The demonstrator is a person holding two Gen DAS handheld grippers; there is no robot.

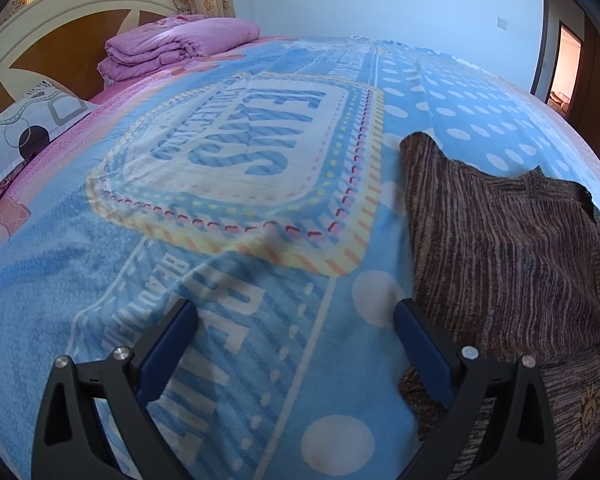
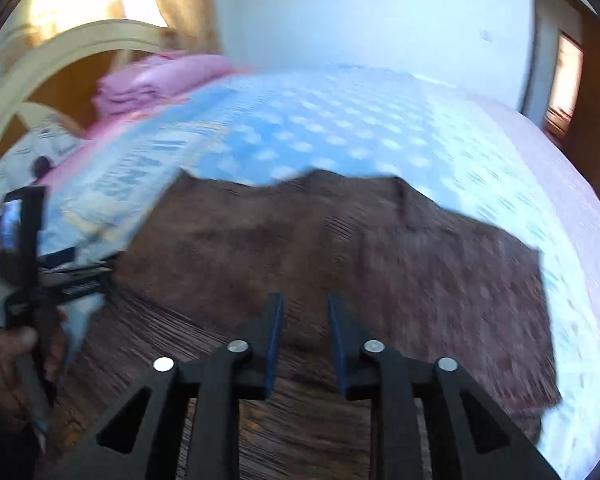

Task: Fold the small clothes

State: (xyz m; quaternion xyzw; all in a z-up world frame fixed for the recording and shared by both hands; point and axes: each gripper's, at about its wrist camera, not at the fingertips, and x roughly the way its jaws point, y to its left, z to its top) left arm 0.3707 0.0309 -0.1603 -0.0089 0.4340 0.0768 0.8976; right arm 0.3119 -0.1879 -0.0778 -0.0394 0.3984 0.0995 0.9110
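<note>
Both wrist views face the headboard (image 1: 40,12), sharing the brown garment (image 2: 340,248)

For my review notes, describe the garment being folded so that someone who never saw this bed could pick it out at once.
Start from the bed's blue blanket with white dots and large lettering. On its dotted side, away from the headboard, lies the brown knit garment, spread flat beside the left claw. It is the only dark, finely streaked fabric there; the folded quilt by the headboard is plain pink.

I'm seeing one brown sweater (image 1: 512,248), one folded pink quilt (image 1: 180,46), one pillow (image 1: 28,128), two claws (image 1: 296,344) (image 2: 302,340).
</note>
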